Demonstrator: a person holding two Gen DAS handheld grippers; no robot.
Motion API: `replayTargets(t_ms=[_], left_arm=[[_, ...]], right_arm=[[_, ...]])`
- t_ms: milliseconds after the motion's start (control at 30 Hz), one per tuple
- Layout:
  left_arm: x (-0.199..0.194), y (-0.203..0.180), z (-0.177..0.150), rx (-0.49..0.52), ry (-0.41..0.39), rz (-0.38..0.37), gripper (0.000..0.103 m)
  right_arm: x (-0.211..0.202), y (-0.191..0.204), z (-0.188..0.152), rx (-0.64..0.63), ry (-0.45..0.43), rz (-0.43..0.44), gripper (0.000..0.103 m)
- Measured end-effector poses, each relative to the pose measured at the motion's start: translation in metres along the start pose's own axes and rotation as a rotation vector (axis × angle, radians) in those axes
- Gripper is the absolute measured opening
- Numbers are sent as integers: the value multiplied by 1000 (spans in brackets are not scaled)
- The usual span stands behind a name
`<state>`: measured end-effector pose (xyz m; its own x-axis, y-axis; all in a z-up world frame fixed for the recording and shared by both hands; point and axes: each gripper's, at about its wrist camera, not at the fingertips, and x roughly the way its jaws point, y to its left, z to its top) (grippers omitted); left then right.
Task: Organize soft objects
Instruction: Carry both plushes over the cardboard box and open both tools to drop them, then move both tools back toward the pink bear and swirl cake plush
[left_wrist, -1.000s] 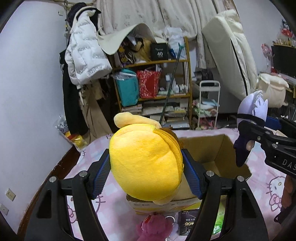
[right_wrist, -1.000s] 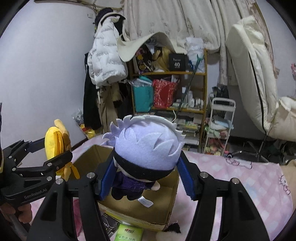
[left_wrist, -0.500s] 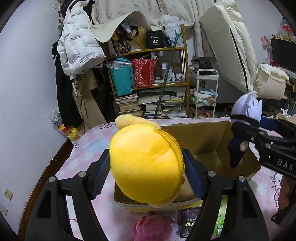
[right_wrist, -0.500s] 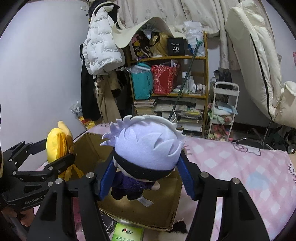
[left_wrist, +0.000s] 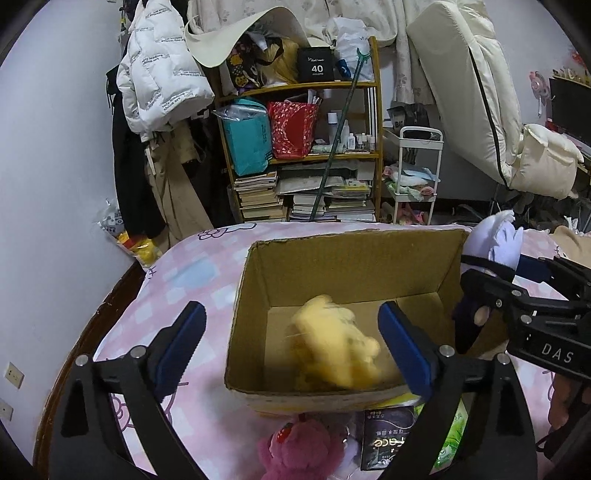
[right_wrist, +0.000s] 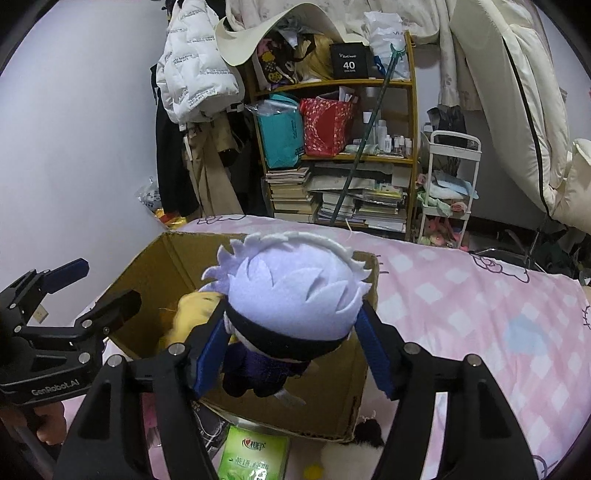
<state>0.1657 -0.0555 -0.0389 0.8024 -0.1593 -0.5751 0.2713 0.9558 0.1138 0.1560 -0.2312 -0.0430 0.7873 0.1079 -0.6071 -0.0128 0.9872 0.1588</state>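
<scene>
We had just spread our left gripper (left_wrist: 291, 345) and the yellow plush (left_wrist: 334, 354), clamped half a second before, lay blurred in the cardboard box (left_wrist: 255, 295), while at three o'clock our right gripper (right_wrist: 291, 352) pinched the white-haired doll (right_wrist: 295, 291) above it, next to drop.

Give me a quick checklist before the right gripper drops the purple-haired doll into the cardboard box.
1. Right gripper shut on doll: ok.
2. Doll above the cardboard box opening: ok.
3. Left gripper open, holding nothing: ok.
4. Yellow plush settled inside box: cannot tell, it is blurred.
5. Left gripper out of the drop path: cannot tell, it sits at the box's near edge.
6. Bare box floor beside the yellow plush: ok.
</scene>
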Motion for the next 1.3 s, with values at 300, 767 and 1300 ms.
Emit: replayTargets(t_ms=[300, 767, 1300], left_arm=[[-22, 8, -3, -23, 13, 24, 98], [-79, 32, -17, -34, 56, 64, 100], [-102, 45, -52, -34, 190, 7, 100]], right_arm=[[-24, 3, 0, 20, -42, 5, 91], [-77, 23, -7, 7, -38, -34, 91], [-91, 41, -50, 49, 128, -10, 91]])
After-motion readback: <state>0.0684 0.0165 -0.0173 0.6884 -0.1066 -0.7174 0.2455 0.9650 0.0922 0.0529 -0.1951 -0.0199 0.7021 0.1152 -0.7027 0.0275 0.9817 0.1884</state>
